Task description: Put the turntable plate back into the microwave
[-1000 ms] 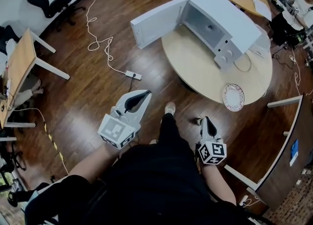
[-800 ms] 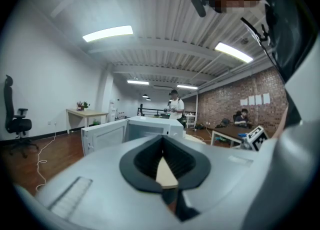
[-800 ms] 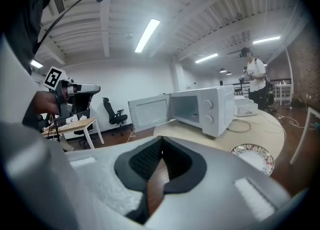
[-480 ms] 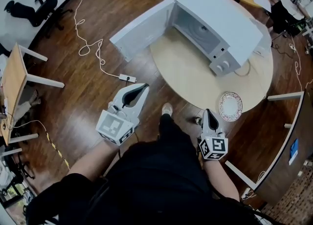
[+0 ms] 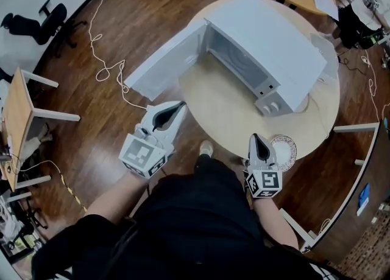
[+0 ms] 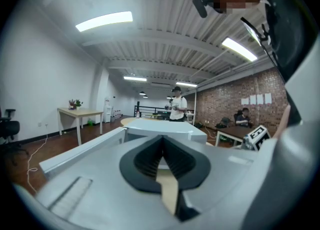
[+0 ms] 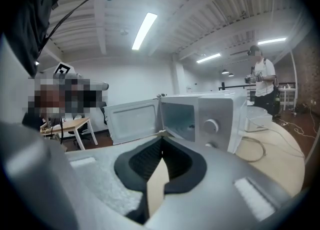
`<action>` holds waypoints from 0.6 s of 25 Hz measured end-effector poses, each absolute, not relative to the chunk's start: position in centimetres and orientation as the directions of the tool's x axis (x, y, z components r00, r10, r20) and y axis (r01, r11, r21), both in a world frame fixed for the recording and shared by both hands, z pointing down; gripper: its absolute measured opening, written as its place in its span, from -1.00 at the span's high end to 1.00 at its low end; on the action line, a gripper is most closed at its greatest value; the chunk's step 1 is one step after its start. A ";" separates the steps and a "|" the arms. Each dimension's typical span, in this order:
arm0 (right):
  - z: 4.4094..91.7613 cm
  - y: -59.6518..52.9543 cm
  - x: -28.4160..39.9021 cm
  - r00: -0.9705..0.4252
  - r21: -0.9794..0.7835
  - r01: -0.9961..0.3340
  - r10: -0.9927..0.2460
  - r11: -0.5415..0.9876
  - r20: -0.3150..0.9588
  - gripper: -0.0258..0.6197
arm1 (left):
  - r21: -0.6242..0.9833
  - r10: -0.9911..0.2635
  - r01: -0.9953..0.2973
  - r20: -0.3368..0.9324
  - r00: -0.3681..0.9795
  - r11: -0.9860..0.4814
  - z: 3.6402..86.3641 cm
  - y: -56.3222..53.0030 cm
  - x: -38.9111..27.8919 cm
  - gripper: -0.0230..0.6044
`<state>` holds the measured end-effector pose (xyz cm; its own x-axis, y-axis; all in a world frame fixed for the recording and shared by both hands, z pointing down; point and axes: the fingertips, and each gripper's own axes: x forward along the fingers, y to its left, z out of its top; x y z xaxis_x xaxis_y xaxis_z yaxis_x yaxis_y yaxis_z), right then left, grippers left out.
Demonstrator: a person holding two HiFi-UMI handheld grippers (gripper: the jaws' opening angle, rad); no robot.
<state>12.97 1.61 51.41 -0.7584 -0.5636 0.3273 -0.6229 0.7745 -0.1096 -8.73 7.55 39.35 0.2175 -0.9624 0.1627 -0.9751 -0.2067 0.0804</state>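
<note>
Lying at the near edge of the round table (image 5: 225,114), the turntable plate (image 5: 286,151) is not yet picked up, with the right gripper (image 5: 254,137) close by. That gripper and the left gripper (image 5: 181,106) both have their jaws pressed together on nothing. The microwave (image 5: 274,47) stands with its door (image 5: 161,69) swung open. By my judgement, grasping, carrying and seating the plate all remain.

1 microwave (image 5: 268,47), 1 plate (image 5: 287,151), 1 left gripper (image 5: 178,108), 1 right gripper (image 5: 254,138)
</note>
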 end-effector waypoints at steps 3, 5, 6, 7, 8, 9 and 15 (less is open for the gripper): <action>51.4 0.0 12.1 -0.771 -0.125 -0.610 -0.550 0.782 0.320 0.92 | 0.060 -0.965 -0.976 0.148 0.215 -0.208 38.3 5.5 -9.0 0.91; 51.5 -0.5 11.4 -0.785 -0.128 -0.592 -0.533 0.796 0.315 0.92 | 0.049 -0.967 -0.978 0.149 0.209 -0.204 37.8 4.8 -9.2 0.91; 51.5 -0.7 11.0 -0.791 -0.131 -0.584 -0.525 0.801 0.314 0.92 | 0.045 -0.967 -0.979 0.153 0.205 -0.200 37.7 4.5 -9.3 0.91; 51.6 -1.0 10.6 -0.796 -0.135 -0.578 -0.518 0.805 0.314 0.92 | 0.041 -0.967 -0.979 0.157 0.202 -0.198 37.6 4.2 -9.5 0.91; 51.6 -1.2 10.3 -0.799 -0.140 -0.573 -0.513 0.808 0.313 0.92 | 0.036 -0.967 -0.980 0.159 0.199 -0.196 37.5 3.9 -9.6 0.91; 51.7 -1.3 10.1 -0.802 -0.144 -0.569 -0.508 0.810 0.313 0.92 | 0.030 -0.967 -0.980 0.162 0.197 -0.195 37.4 3.7 -9.7 0.91; 52.5 -1.4 10.4 -0.797 -0.163 -0.572 -0.499 0.804 0.341 0.92 | 0.006 -0.960 -0.979 0.192 0.203 -0.205 37.7 2.9 -9.6 0.91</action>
